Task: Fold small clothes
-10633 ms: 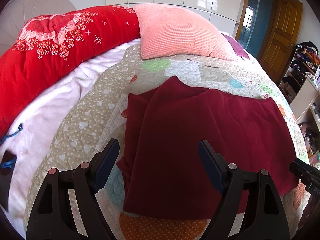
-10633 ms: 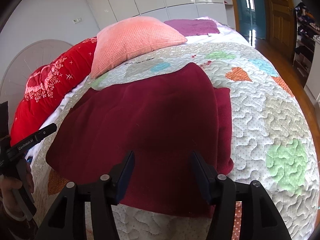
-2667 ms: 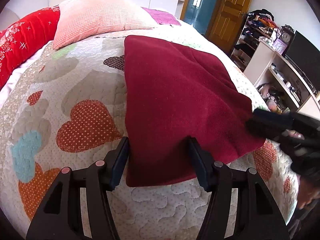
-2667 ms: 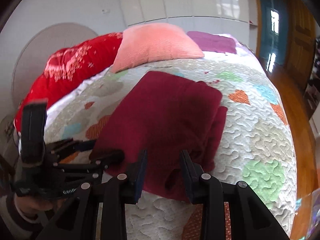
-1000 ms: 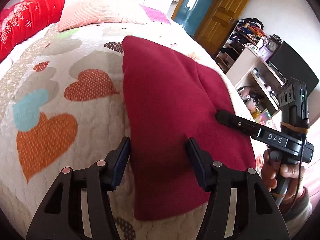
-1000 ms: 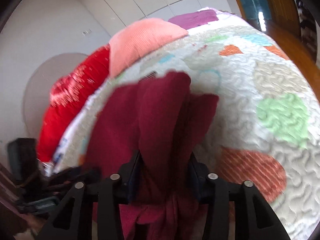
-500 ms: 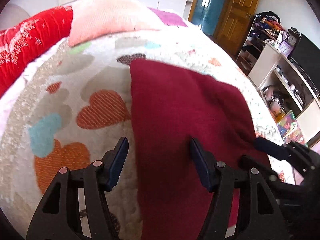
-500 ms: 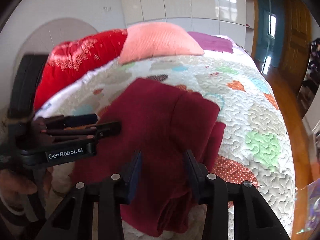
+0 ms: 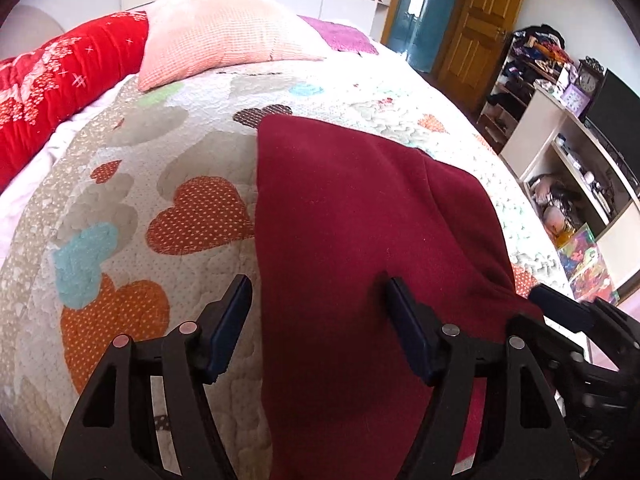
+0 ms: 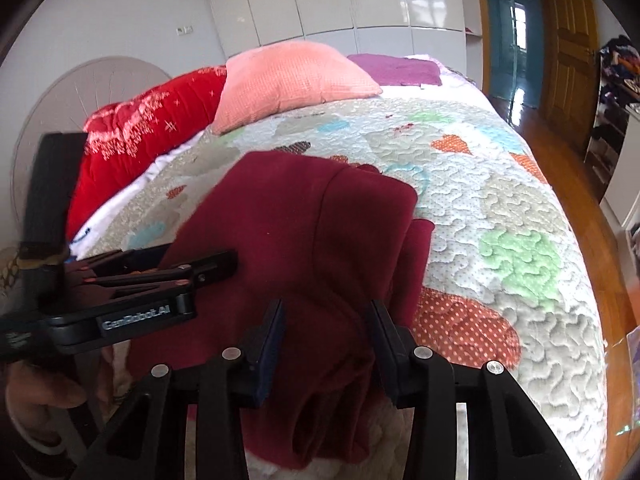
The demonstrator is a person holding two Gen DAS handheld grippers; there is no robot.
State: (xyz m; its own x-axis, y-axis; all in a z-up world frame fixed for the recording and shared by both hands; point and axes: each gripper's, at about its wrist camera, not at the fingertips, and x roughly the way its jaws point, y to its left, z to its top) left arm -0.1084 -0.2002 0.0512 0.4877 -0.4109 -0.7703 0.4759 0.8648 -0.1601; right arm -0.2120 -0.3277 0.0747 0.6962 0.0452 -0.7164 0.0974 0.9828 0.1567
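Observation:
A dark red garment lies folded lengthwise on the heart-patterned quilt, its near end hanging over the bed's front edge. It also shows in the right wrist view. My left gripper is open, with its fingers astride the garment's left edge near the front. My right gripper is open over the bunched near right corner of the garment. The left gripper shows from the side in the right wrist view, resting on the cloth.
A pink pillow, a red duvet and a purple cloth lie at the head of the bed. White shelves with clutter and a wooden door stand to the right. Wood floor runs beside the bed.
The garment went from spread wide to a narrower lengthwise fold. In the last second the right gripper let go of the cloth it held. Both grippers drew back toward the near end.

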